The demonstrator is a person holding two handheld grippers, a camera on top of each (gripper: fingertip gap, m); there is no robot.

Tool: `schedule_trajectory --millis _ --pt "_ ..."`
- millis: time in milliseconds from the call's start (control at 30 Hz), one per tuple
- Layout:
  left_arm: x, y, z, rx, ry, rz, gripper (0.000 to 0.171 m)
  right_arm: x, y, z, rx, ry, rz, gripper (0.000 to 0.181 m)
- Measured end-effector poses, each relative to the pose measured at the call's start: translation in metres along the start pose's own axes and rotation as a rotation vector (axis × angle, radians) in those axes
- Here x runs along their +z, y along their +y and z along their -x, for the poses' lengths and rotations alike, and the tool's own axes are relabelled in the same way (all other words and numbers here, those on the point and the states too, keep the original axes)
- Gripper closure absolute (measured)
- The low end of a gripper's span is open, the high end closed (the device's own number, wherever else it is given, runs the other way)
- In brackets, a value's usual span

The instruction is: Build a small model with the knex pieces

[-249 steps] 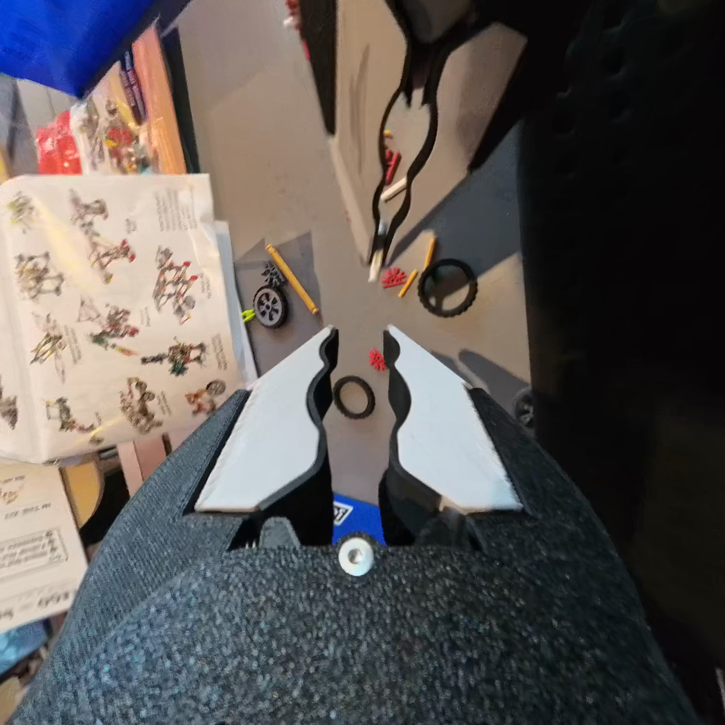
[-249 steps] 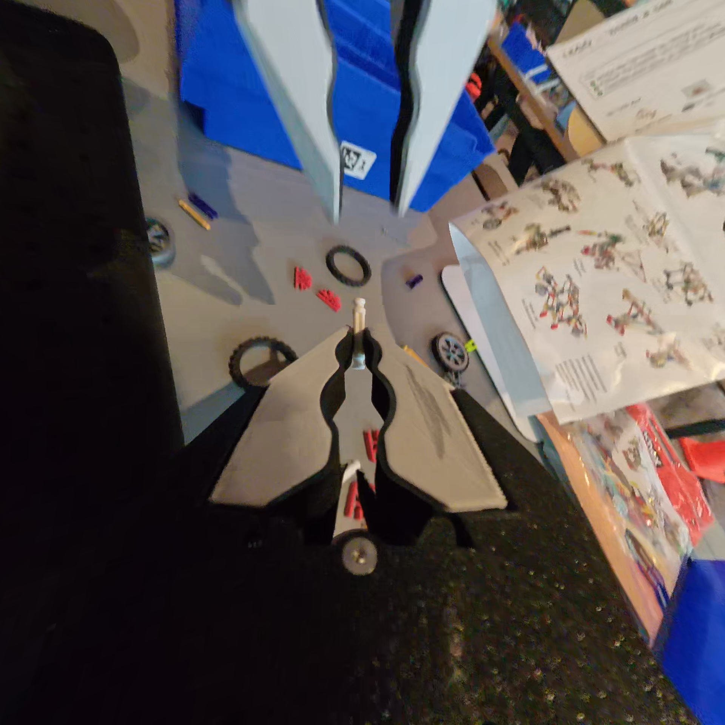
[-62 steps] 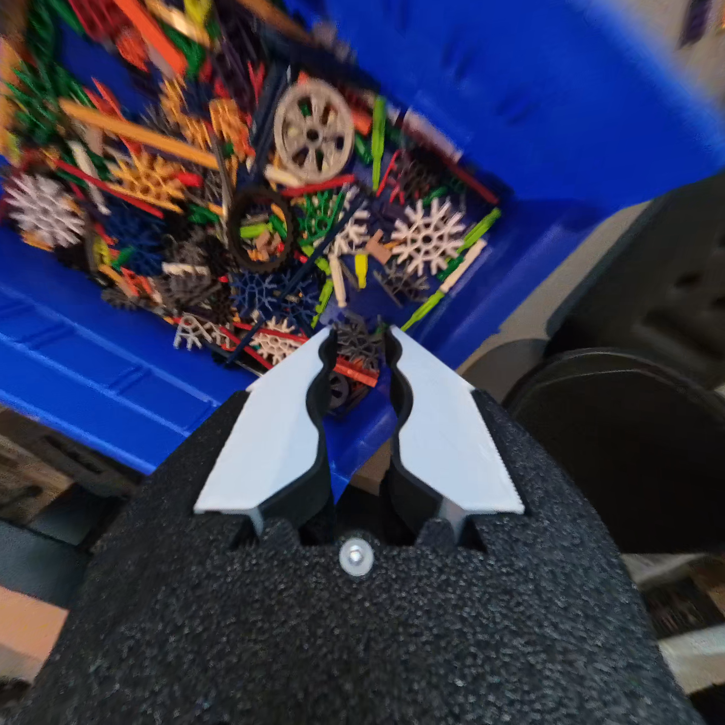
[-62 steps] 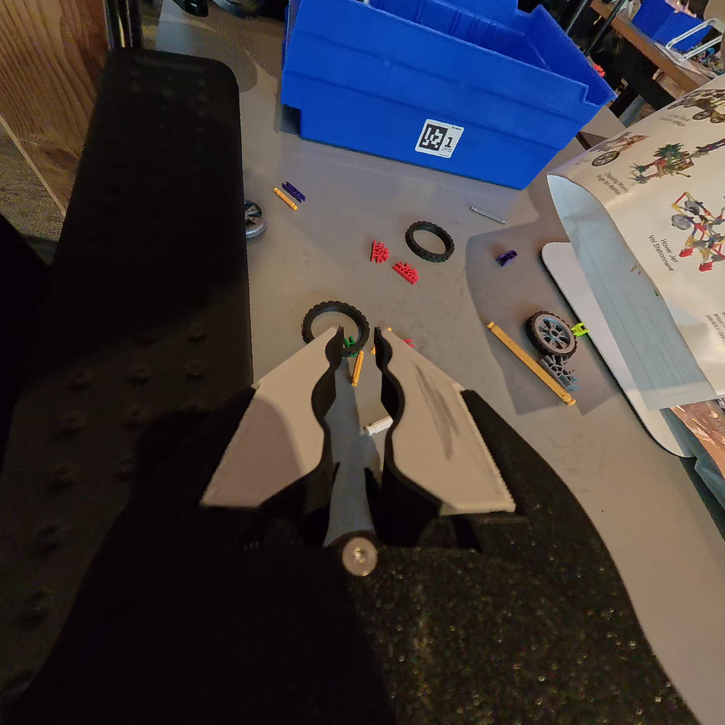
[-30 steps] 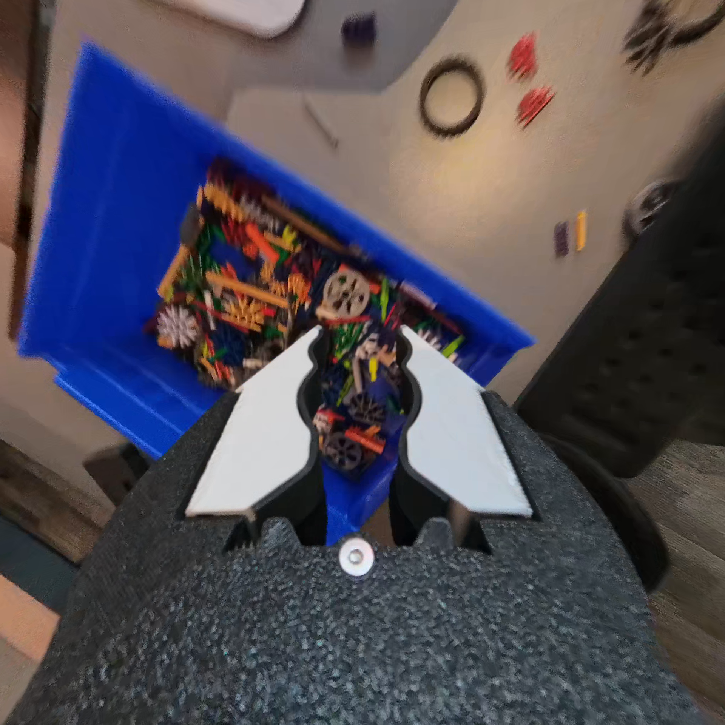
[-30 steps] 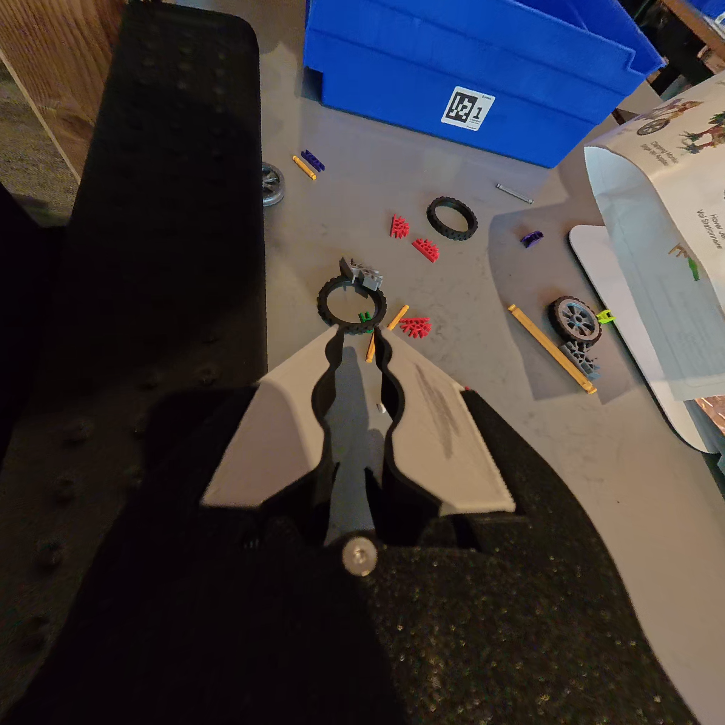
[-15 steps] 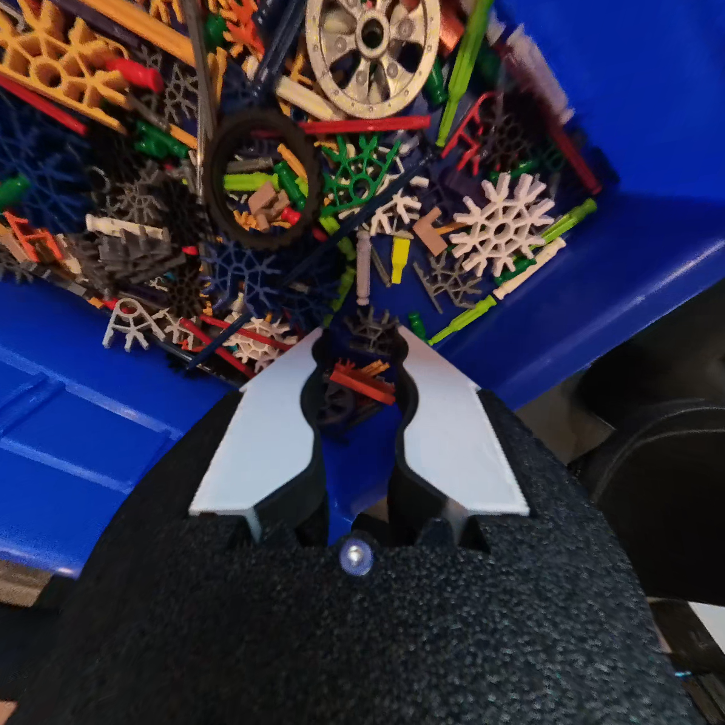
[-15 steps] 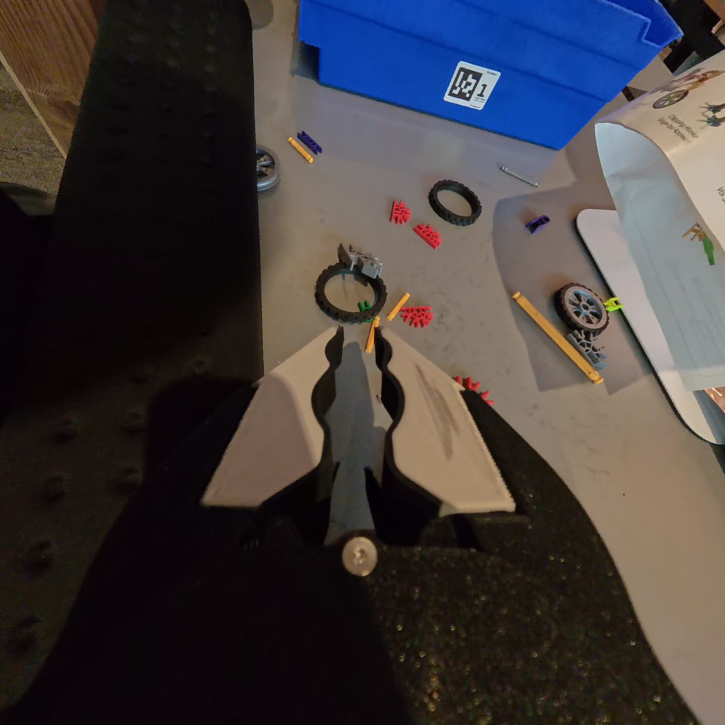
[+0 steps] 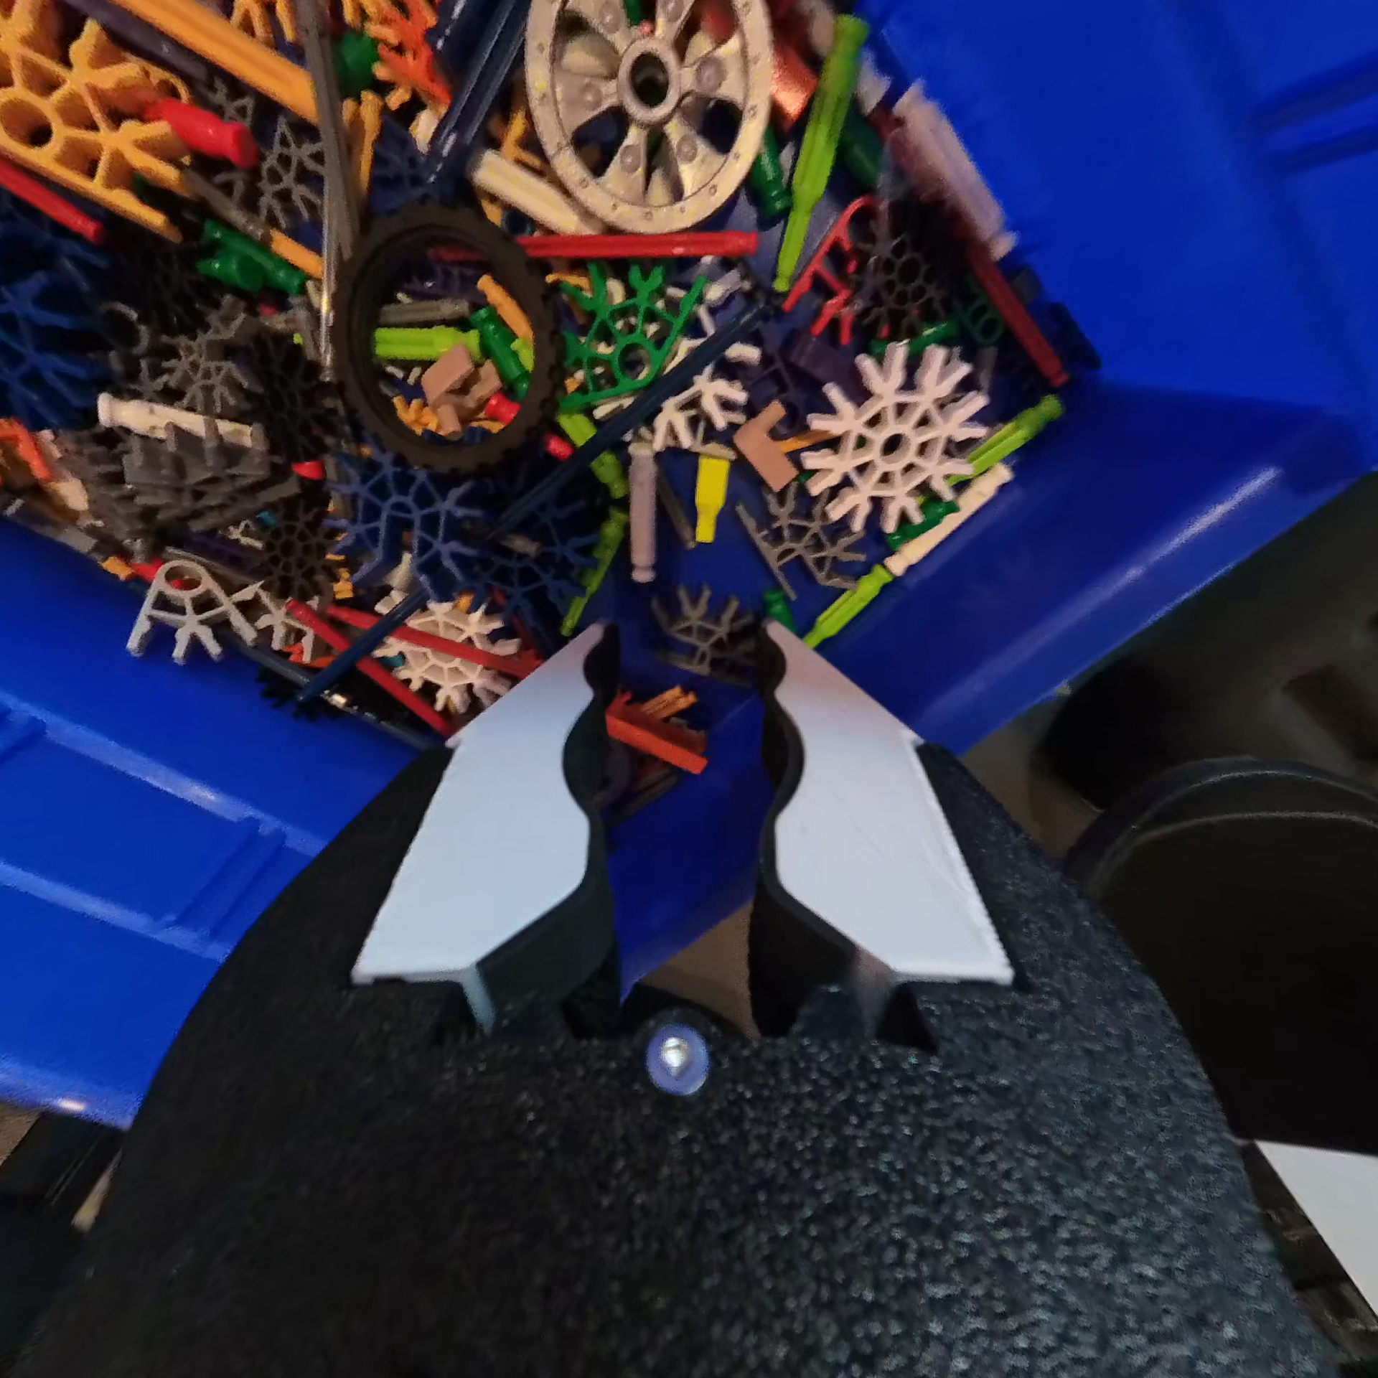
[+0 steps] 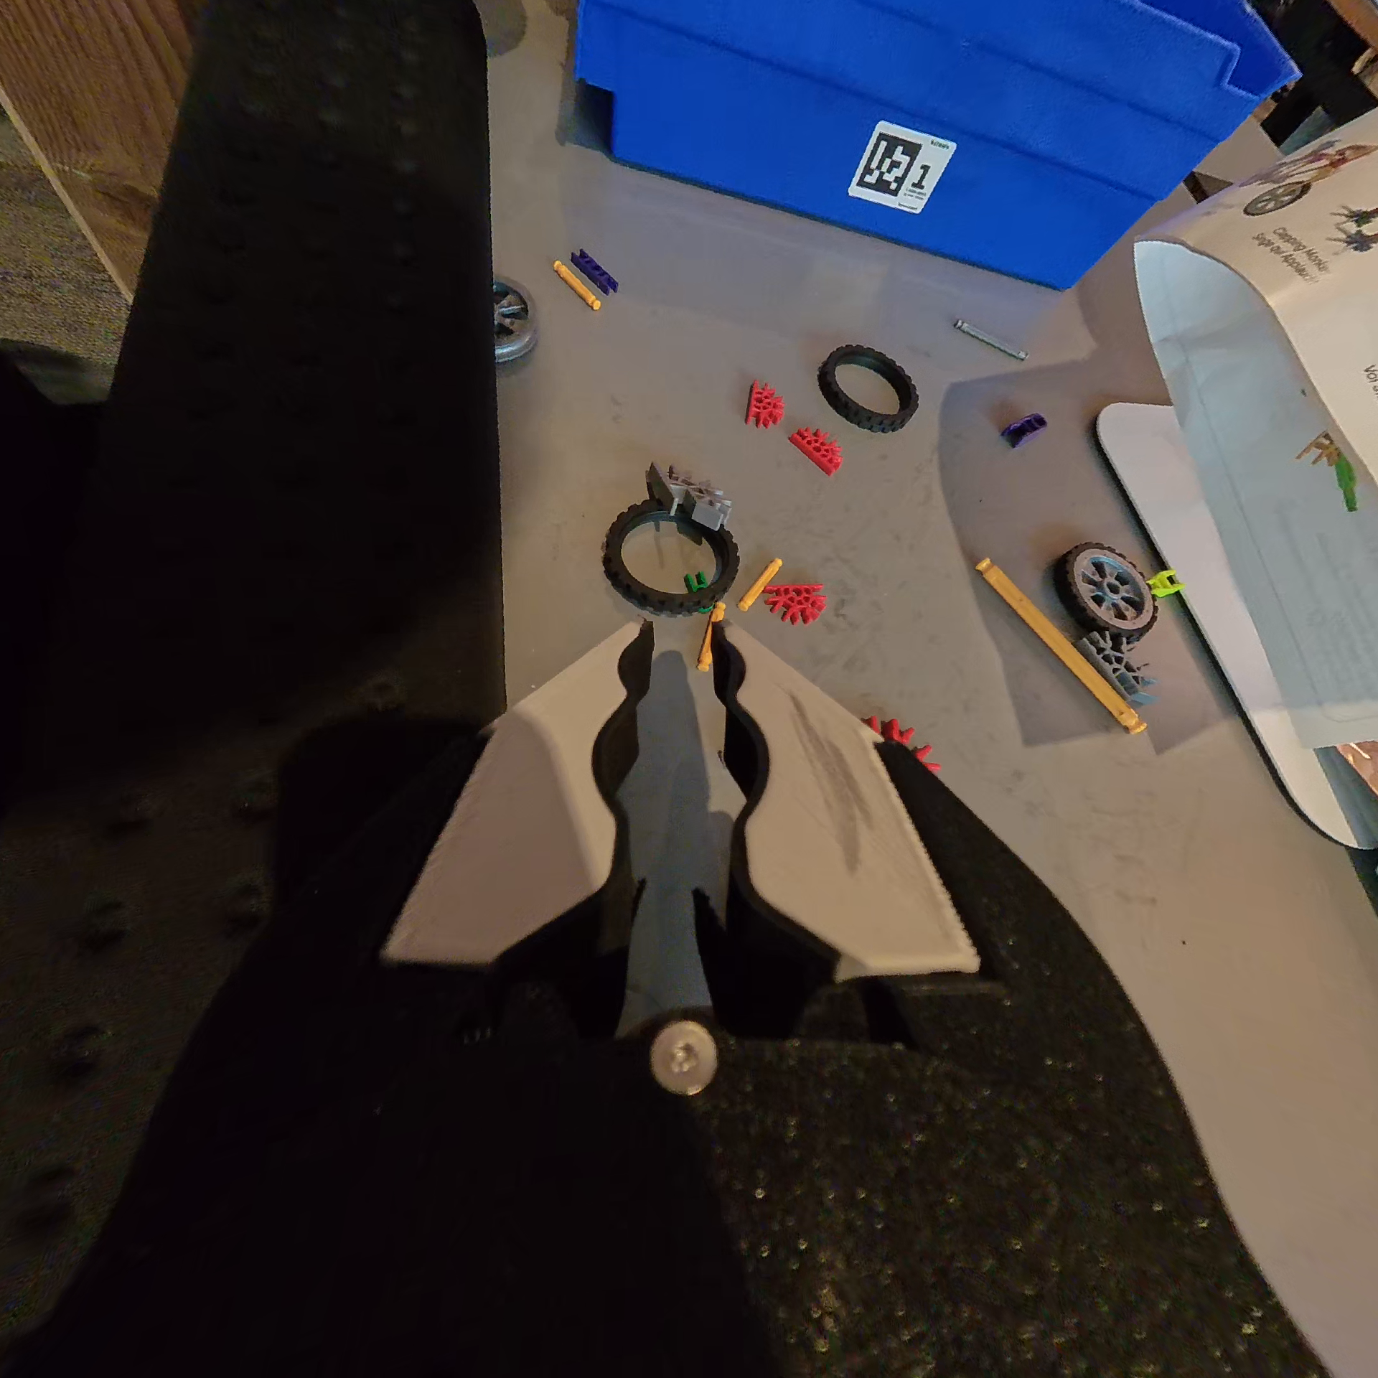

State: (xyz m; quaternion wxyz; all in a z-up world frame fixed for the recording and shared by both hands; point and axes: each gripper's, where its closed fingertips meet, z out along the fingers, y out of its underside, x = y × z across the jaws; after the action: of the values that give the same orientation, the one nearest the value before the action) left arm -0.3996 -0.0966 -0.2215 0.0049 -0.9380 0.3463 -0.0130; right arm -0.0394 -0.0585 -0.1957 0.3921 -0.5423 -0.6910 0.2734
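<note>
Since half a second ago the left gripper (image 9: 682,641) has eased slightly farther over the near corner of the blue bin (image 9: 1163,522), and its jaws stand a little wider; they are spread and hold nothing. Between the fingertips lies a dark grey star-shaped connector (image 9: 705,630), with a short orange-red piece (image 9: 656,727) just behind it, nearer the camera. The bin is heaped with plastic building-toy parts: a grey spoked wheel (image 9: 647,104) at the far side, a black tire (image 9: 446,339) to its left with green and tan bits lying inside its ring, a white snowflake connector (image 9: 891,444) to the right, a green fan-shaped connector (image 9: 634,335) in the middle, a long red rod (image 9: 641,244) and an orange lattice panel (image 9: 74,127) at the far left.

The right gripper (image 10: 678,634) has barely shifted and hangs above the grey table (image 10: 969,857), jaws slightly parted and empty. A short orange rod (image 10: 708,637) lies on the table at its right fingertip. Just beyond sits a black tire ring (image 10: 669,555) with a grey connector (image 10: 690,496) resting on its far edge and a small green piece (image 10: 697,581) at its near edge. A red connector (image 10: 794,600) lies to the right. Farther off stands the bin's outer wall with a square black-and-white marker sticker (image 10: 901,168). At the right, a small wheel (image 10: 1109,593) sits beside a long yellow rod (image 10: 1055,645), near a curled printed booklet (image 10: 1268,417).
</note>
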Motion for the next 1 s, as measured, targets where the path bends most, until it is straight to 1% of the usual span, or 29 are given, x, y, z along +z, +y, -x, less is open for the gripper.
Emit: schedule_trajectory --millis 33,67,167,233,333,367,400,433,467,533,600,667,700,733,800,833,867,933,967,1000 --pt "0.002 0.002 0.001 -0.003 -0.001 0.012 0.135 0.000 0.000 0.000 0.000 0.000 0.000 0.166" --pt "0.002 -0.001 -0.003 -0.005 0.031 -0.008 0.138 0.000 0.000 0.000 0.000 0.000 0.001 0.166" --pt "0.003 0.002 -0.004 0.008 0.039 0.014 0.148 0.000 0.001 -0.001 0.003 0.001 0.004 0.166" --pt "0.005 0.000 -0.007 0.021 0.051 0.022 0.158 0.001 0.001 -0.001 0.003 0.001 0.005 0.166" --pt "0.005 0.000 -0.007 0.031 0.039 0.035 0.162 0.001 0.001 -0.001 0.004 0.002 0.005 0.166" --pt "0.004 0.002 -0.004 0.031 0.017 0.042 0.165 0.000 0.001 -0.002 0.006 0.003 0.004 0.166" --pt "0.000 0.005 0.000 0.026 -0.013 0.053 0.165 0.000 0.001 -0.002 0.006 0.005 0.003 0.166" --pt "-0.008 0.003 0.002 0.021 -0.035 0.037 0.165 0.000 0.001 -0.002 0.006 0.006 0.001 0.166" --pt "-0.019 -0.004 0.003 0.019 -0.063 -0.002 0.165 0.000 0.000 -0.002 0.007 0.004 -0.002 0.166" --pt "-0.050 -0.028 -0.001 0.047 -0.140 -0.093 0.165 0.000 0.000 -0.001 0.005 0.000 -0.004 0.166" --pt "-0.085 -0.069 -0.023 0.122 -0.182 -0.229 0.166 0.000 0.000 0.000 0.003 -0.006 -0.001 0.166" --pt "-0.110 -0.115 -0.062 0.255 -0.171 -0.348 0.166 0.000 -0.001 0.003 -0.004 -0.016 -0.003 0.166" --pt "-0.117 -0.140 -0.083 0.318 -0.158 -0.403 0.166 0.000 -0.001 0.004 -0.007 -0.022 -0.006 0.166" --pt "-0.118 -0.162 -0.107 0.378 -0.114 -0.437 0.165 0.000 -0.001 0.005 -0.010 -0.027 -0.006 0.166" --pt "-0.103 -0.199 -0.152 0.492 -0.009 -0.463 0.165 0.000 -0.001 0.007 -0.014 -0.032 -0.003 0.166" --pt "-0.090 -0.214 -0.169 0.528 0.037 -0.456 0.165 0.000 0.000 0.007 -0.015 -0.035 -0.001 0.166" --pt "-0.074 -0.222 -0.186 0.564 0.102 -0.427 0.165 0.000 0.000 0.008 -0.016 -0.037 0.000 0.166" --pt "-0.045 -0.235 -0.208 0.598 0.203 -0.391 0.165 0.000 0.001 0.009 -0.018 -0.040 0.004 0.166" --pt "-0.033 -0.239 -0.213 0.593 0.241 -0.369 0.165 -0.001 0.001 0.009 -0.018 -0.042 0.003 0.166" --pt "-0.023 -0.243 -0.212 0.591 0.243 -0.358 0.165 -0.001 0.001 0.009 -0.017 -0.045 0.000 0.166"
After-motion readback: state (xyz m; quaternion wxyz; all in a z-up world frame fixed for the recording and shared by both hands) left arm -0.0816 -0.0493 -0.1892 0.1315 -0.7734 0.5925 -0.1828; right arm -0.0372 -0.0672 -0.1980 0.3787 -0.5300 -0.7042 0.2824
